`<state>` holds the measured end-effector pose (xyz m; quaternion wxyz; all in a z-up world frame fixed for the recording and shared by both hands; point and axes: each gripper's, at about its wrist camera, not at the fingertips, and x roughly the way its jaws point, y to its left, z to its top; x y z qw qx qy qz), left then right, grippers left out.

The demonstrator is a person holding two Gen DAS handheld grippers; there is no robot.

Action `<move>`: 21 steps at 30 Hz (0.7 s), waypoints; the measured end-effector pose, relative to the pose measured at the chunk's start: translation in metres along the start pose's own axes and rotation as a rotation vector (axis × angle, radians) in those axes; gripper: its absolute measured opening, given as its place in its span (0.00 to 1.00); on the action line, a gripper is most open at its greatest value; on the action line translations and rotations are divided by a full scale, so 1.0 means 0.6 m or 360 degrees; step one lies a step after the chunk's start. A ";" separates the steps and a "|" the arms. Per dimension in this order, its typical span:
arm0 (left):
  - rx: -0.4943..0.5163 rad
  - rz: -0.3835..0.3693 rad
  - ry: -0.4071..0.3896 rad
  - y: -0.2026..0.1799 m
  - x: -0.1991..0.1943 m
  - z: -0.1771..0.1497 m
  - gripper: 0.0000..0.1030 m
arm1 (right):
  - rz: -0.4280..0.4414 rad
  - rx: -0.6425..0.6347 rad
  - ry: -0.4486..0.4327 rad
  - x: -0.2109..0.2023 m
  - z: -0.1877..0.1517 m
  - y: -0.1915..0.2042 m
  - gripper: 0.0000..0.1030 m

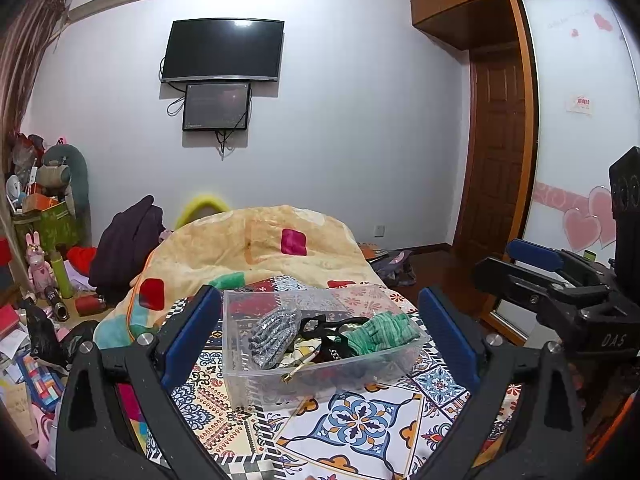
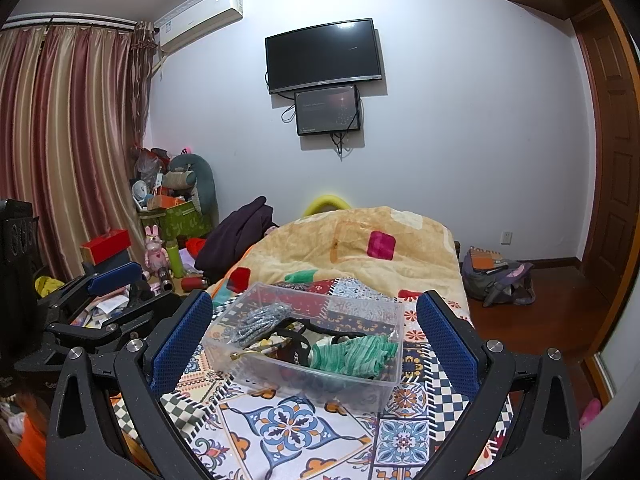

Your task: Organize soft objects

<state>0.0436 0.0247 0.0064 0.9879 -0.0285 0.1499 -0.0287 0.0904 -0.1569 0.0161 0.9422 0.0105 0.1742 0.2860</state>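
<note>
Bedspread [image 1: 360, 420]: both jaws wide, empty.

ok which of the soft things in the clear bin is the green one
The green knit piece at the right end of the clear bin; the grey speckled bundle lies at the left.

Your left wrist camera looks level across the patterned bedspread [image 1: 360, 436] toward the wall-mounted black television [image 1: 222, 50] at 12 o'clock, the clear plastic bin [image 1: 320, 376] close ahead. Your right wrist camera faces likewise from further right; both share these.

left claw [image 1: 320, 332] and right claw [image 2: 316, 336], both agape, empty
</note>
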 end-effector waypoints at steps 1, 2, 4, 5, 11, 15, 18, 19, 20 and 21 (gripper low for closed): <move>0.0000 0.0004 -0.0002 0.000 0.000 0.000 0.97 | 0.0000 0.0001 0.0000 0.000 0.000 0.000 0.99; -0.0001 0.0005 -0.0003 0.000 0.000 0.000 0.97 | -0.0002 0.0002 0.0000 0.001 0.000 -0.001 0.99; -0.0002 0.0000 0.0002 0.000 0.002 -0.001 0.97 | -0.0003 0.0004 0.0001 0.001 0.001 -0.001 0.99; -0.0004 -0.0008 0.0006 0.000 0.003 -0.002 0.97 | -0.0001 0.0003 0.0000 0.001 0.000 -0.001 0.99; -0.0015 -0.0013 0.0006 0.003 0.001 -0.004 0.97 | -0.0010 0.0001 0.0003 0.001 0.000 -0.002 0.99; -0.0040 -0.0014 0.0017 0.008 0.003 -0.005 0.97 | -0.0014 0.0006 0.0011 0.002 -0.002 -0.005 0.99; -0.0029 -0.0005 0.0018 0.006 0.004 -0.004 0.97 | -0.0017 0.0009 0.0017 0.001 -0.003 -0.006 0.99; -0.0022 -0.0004 0.0018 0.004 0.004 -0.004 0.97 | -0.0016 0.0011 0.0020 0.001 -0.002 -0.006 0.99; -0.0016 -0.0002 0.0018 0.003 0.004 -0.004 0.97 | -0.0016 0.0011 0.0023 0.003 -0.005 -0.005 0.99; -0.0011 -0.0001 0.0017 0.002 0.003 -0.004 0.97 | -0.0016 0.0011 0.0027 0.003 -0.005 -0.005 0.99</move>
